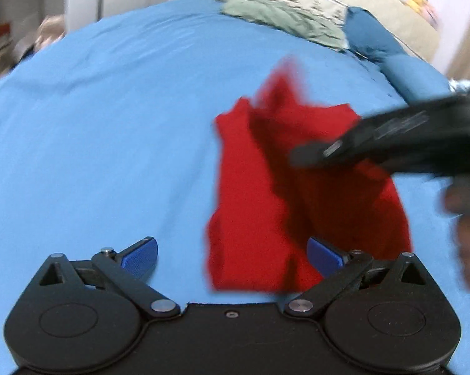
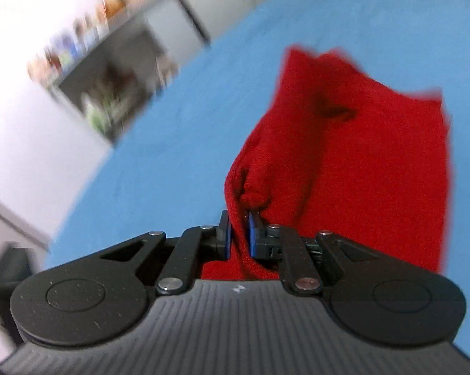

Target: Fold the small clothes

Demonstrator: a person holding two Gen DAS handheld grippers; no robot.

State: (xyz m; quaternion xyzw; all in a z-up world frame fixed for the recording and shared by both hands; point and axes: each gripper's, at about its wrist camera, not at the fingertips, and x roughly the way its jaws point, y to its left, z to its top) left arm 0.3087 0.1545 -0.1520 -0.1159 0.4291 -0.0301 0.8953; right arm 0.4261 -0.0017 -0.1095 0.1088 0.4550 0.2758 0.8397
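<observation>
**Right gripper has the red garment pinched, left one is wide open and empty**

So the red garment [image 1: 297,187] is out on the blue bed sheet [image 1: 110,125], toward the right-hand edge of the bed as the left wrist camera sees it. Part of it lies on the sheet, part is lifted up in a bunch.

The right gripper [image 2: 238,234] is clamped down on a fold of that cloth. You can see the fabric squeezed in the narrow gap between its blue fingers [image 2: 252,234], with a little knob of red bunched up just past the tips, and the rest of the garment spreading away ahead and to the right. From the left wrist camera the right gripper [image 1: 309,153] comes in from the right side, over the middle of the garment, pretty blurry.

The left gripper [image 1: 231,257] has its fingers [image 1: 141,256] spread far apart, holding nothing. The near edge of the garment sits in between them, more toward the right-hand finger, which overlaps the red cloth in the picture. Can't tell whether it touches the cloth.

At the far end of the bed there's a green quilt [image 1: 284,18] and a blue pillow [image 1: 391,59].
</observation>
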